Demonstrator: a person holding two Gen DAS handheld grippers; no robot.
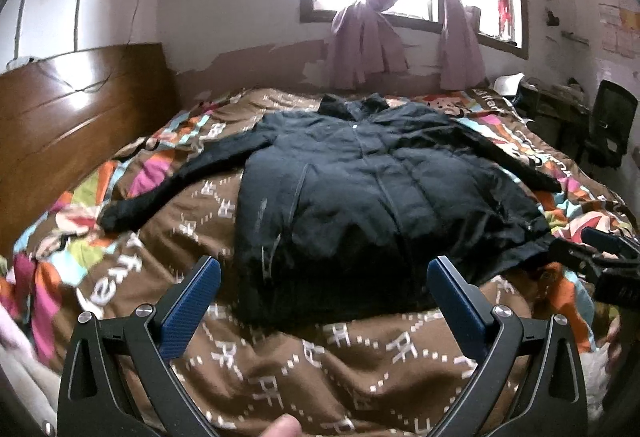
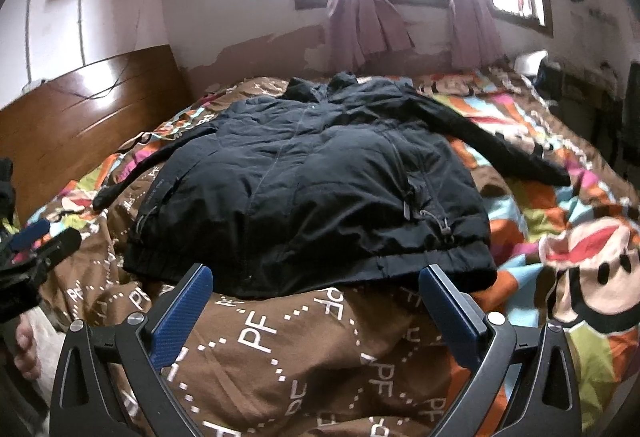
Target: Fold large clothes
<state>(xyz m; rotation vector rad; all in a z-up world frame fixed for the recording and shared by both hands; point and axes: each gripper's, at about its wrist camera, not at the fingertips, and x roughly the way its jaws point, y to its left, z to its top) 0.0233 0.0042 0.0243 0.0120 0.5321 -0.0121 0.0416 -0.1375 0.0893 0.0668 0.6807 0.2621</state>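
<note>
In the left wrist view, the black padded jacket (image 1: 372,189) lies flat, front up, in the middle of the brown patterned quilt (image 1: 280,365), with both sleeves spread out. The left gripper (image 1: 324,277), with blue ribbed pads, is wide open and holds nothing; a fingertip (image 1: 282,427) shows below.

In the right wrist view, the right gripper (image 2: 316,283) is also wide open and empty, near the elastic hem. White letters "PF" are readable, and a cartoon monkey print (image 2: 592,277) appears.
</note>
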